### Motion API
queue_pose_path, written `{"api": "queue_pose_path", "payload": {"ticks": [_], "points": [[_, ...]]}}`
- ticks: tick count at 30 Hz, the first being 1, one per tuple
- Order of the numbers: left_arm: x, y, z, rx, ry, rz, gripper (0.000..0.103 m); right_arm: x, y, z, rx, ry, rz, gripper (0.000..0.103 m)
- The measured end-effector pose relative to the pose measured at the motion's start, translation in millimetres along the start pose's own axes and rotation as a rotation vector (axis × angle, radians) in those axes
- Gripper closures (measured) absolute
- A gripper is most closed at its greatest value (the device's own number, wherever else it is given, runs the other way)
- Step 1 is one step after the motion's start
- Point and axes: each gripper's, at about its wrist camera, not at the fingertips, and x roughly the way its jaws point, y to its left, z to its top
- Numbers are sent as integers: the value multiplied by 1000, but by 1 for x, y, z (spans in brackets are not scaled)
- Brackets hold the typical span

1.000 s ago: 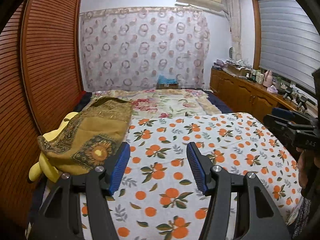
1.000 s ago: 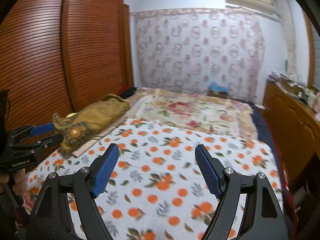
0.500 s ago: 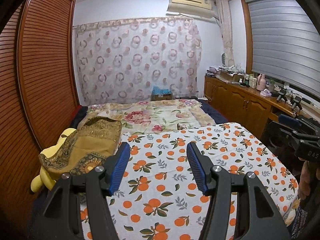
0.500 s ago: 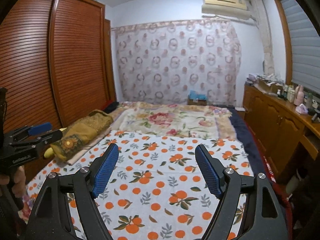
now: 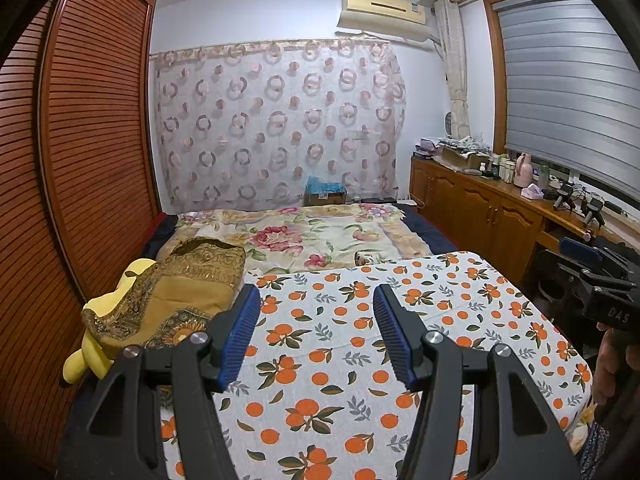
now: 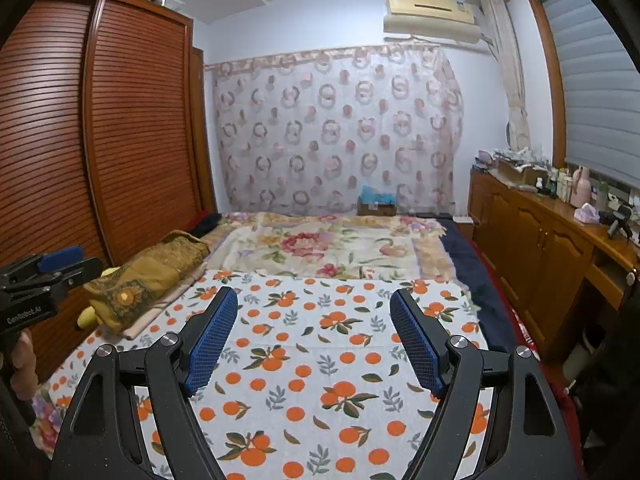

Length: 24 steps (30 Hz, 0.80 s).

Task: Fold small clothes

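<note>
Above orange-print sheet [image 5: 340,360] — left gripper [image 5: 316,336], right gripper [image 6: 314,340] both spread wide, holding nothing.

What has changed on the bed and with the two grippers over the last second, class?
Both grippers, left and right, rose and tilted up, so more wall and ceiling show. Neither took hold of anything; jaws stay open. The orange-print cloth and gold cushion stayed put.

Even indoor light, soft shadows. Strong fisheye bending, black corner vignette. Left view sharp; right view slightly soft.
</note>
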Motion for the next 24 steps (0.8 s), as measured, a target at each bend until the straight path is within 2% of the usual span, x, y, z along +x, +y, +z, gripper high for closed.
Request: {"api": "queue_pose_path", "payload": {"ticks": [24], "points": [[0, 1, 0, -1, -1, 1, 45, 0, -1, -1, 0, 1, -2, 22]]}}
